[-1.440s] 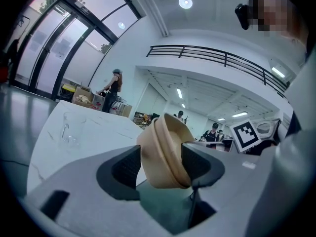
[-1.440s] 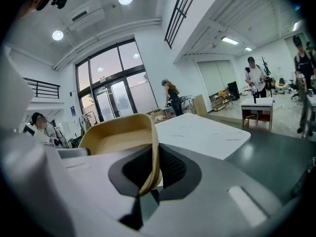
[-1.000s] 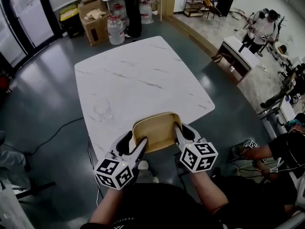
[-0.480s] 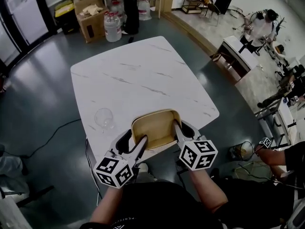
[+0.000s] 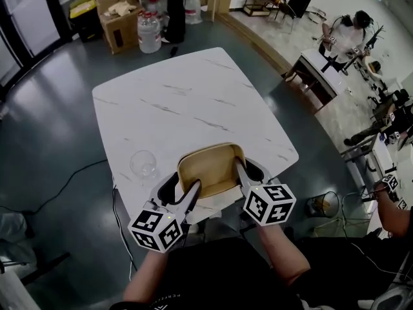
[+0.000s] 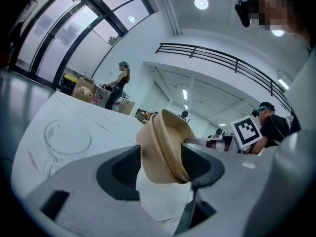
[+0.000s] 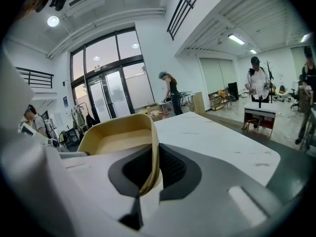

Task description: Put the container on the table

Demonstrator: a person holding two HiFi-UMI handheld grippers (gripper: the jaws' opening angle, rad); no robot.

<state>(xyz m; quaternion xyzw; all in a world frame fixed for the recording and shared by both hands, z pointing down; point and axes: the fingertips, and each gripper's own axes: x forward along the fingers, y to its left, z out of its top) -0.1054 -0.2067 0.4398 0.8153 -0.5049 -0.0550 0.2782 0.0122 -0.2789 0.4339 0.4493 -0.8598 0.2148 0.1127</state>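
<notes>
A tan, square-ish container (image 5: 210, 168) hangs over the near edge of the white marble table (image 5: 187, 102). My left gripper (image 5: 188, 196) is shut on its near left rim, and my right gripper (image 5: 239, 173) is shut on its right rim. In the left gripper view the container (image 6: 163, 147) sits pinched between the dark pads, tilted on edge. In the right gripper view the container's wall (image 7: 150, 152) runs between the jaws, its hollow open upward. Whether its base touches the tabletop I cannot tell.
An empty clear glass (image 5: 143, 165) stands on the table just left of the container. Cardboard boxes (image 5: 117, 18) and a water jug (image 5: 149, 32) sit on the floor beyond the table. People work at benches to the right (image 5: 342, 34).
Both grippers and the container have moved slightly forward over the table's near edge. The head view has shifted, so the table sits nearer.
</notes>
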